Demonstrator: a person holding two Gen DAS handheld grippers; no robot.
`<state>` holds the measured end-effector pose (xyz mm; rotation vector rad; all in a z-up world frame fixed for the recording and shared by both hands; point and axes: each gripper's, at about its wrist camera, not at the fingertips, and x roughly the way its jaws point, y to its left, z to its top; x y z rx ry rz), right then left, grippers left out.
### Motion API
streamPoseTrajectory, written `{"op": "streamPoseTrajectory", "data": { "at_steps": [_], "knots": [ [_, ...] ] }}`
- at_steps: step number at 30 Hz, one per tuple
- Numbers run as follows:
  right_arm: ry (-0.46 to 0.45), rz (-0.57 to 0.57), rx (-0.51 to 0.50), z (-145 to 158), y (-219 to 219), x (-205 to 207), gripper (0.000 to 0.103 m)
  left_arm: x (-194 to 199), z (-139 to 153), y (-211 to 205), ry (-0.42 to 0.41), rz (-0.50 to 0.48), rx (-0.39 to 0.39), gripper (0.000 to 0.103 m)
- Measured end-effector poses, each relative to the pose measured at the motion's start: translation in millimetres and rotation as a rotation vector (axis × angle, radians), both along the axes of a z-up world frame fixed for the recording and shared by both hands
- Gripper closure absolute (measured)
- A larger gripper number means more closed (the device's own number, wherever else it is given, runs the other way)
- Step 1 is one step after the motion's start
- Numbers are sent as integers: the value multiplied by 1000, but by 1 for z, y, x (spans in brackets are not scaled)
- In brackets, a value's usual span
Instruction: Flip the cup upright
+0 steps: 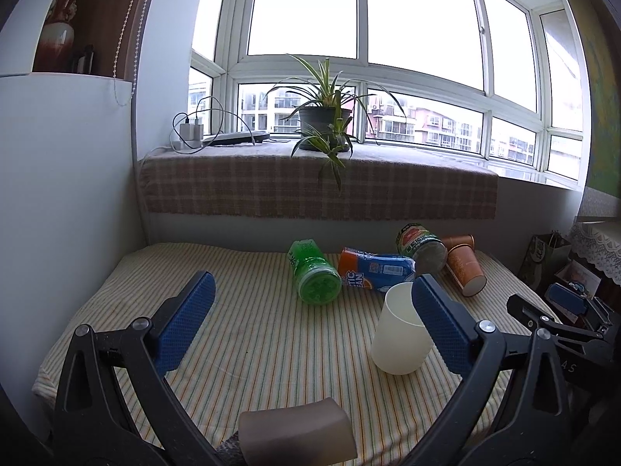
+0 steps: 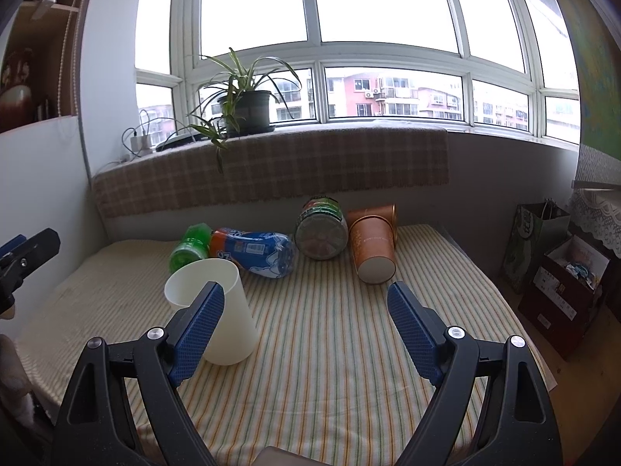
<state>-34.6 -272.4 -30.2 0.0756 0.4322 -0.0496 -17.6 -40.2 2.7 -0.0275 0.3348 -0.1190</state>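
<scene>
A white cup (image 1: 399, 334) stands upright, mouth up, on the striped tablecloth (image 1: 252, 334); it also shows in the right wrist view (image 2: 221, 310). My left gripper (image 1: 310, 303) is open and empty, its right finger just beside the cup. My right gripper (image 2: 306, 310) is open and empty, its left finger in front of the cup's near side. The right gripper's tip shows at the right edge of the left wrist view (image 1: 559, 310).
At the table's back lie a green bottle (image 1: 314, 275), a blue-orange bottle (image 1: 372, 270), a green-labelled jar (image 1: 421, 246) and brown paper cups (image 1: 464, 266). A potted plant (image 1: 322, 120) stands on the windowsill. Bags and boxes (image 2: 559, 283) sit on the floor at the right.
</scene>
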Motion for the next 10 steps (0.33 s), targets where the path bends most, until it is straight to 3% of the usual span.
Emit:
{"op": "streamPoseTrajectory", "data": {
  "at_steps": [10],
  "knots": [
    [27, 9, -12, -4, 2, 8, 17, 1, 1, 3, 7, -10, -10, 0]
  ]
}}
